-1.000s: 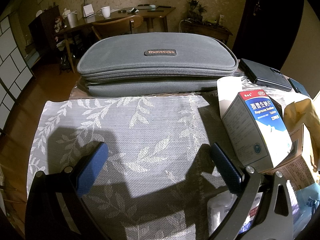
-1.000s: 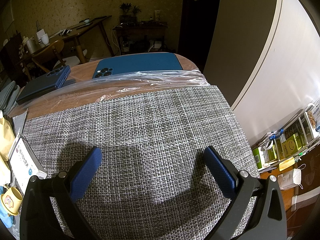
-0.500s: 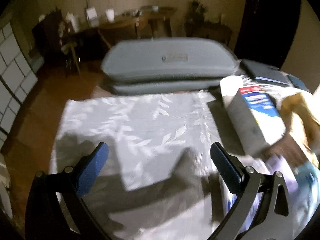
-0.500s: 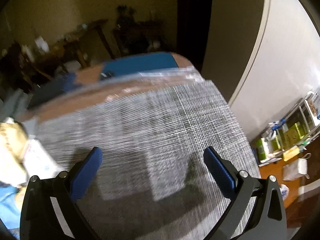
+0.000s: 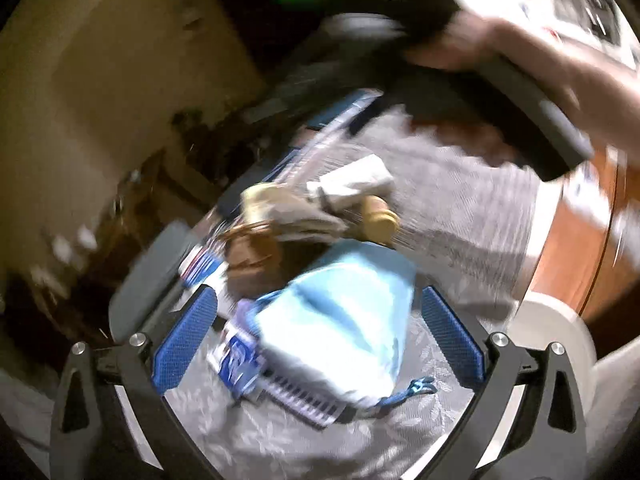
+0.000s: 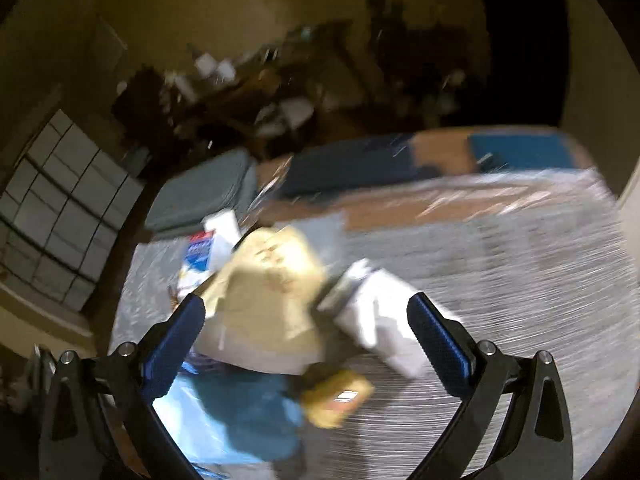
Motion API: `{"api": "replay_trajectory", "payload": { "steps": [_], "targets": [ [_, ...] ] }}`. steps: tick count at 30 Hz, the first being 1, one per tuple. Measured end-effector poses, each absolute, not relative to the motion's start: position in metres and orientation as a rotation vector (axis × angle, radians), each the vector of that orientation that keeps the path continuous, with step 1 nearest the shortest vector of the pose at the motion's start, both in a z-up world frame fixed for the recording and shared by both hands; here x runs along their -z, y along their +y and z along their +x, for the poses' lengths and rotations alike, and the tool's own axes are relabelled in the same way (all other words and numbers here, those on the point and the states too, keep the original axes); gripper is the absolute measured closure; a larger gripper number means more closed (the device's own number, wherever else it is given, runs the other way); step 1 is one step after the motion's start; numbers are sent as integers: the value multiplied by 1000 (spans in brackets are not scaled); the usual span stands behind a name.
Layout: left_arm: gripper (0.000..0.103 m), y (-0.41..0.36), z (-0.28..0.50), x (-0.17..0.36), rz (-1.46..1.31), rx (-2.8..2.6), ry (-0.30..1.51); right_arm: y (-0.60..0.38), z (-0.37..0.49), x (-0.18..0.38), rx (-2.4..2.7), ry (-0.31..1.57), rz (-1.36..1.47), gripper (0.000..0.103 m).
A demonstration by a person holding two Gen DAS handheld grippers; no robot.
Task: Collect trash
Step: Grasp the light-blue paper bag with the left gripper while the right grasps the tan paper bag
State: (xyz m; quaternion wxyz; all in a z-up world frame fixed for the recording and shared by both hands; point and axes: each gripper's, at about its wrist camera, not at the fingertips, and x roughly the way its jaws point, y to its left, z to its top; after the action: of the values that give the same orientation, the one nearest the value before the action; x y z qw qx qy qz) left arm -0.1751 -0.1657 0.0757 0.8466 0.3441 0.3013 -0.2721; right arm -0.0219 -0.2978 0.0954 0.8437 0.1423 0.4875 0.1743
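Observation:
A blurred heap of trash lies between the two placemats. In the left wrist view a light blue bag (image 5: 340,320) with a blue-and-white packet (image 5: 240,364) under it sits between the spread fingers of my left gripper (image 5: 320,336), which is open. Beyond them lie a small yellow cup (image 5: 380,218) and crumpled paper (image 5: 352,180). In the right wrist view my right gripper (image 6: 306,336) is open above a tan paper bag (image 6: 272,300), a white box (image 6: 384,320), a blue bag (image 6: 240,412) and a yellow cup (image 6: 336,400).
A person's hand (image 5: 520,56) holds the other gripper's dark body at the upper right of the left wrist view. A grey zip case (image 6: 204,196), dark phones (image 6: 348,168) and a blue phone (image 6: 520,152) lie at the table's far side. A white rim (image 5: 560,332) shows at right.
Both grippers have swung fast from the bare placemats to over the trash heap in the middle. Both views are now motion-blurred. The jaws have stayed open.

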Motion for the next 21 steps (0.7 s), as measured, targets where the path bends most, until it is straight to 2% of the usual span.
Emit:
{"api": "replay_trajectory", "payload": {
  "steps": [6, 12, 17, 19, 21],
  "targets": [
    [1, -187, -157, -37, 867, 515, 682, -269, -5, -73, -370, 1103, 342, 4],
    [1, -185, -138, -23, 849, 533, 738, -261, 14, -49, -366, 1183, 394, 4],
    [1, -181, -137, -21, 847, 554, 759, -257, 18, -48, -376, 1170, 387, 5],
    [1, -179, -135, -22, 824, 566, 777, -254, 19, -46, -387, 1167, 375, 22],
    [1, -174, -131, -21, 802, 580, 796, -255, 19, -44, -416, 1175, 403, 32]
  ]
}}
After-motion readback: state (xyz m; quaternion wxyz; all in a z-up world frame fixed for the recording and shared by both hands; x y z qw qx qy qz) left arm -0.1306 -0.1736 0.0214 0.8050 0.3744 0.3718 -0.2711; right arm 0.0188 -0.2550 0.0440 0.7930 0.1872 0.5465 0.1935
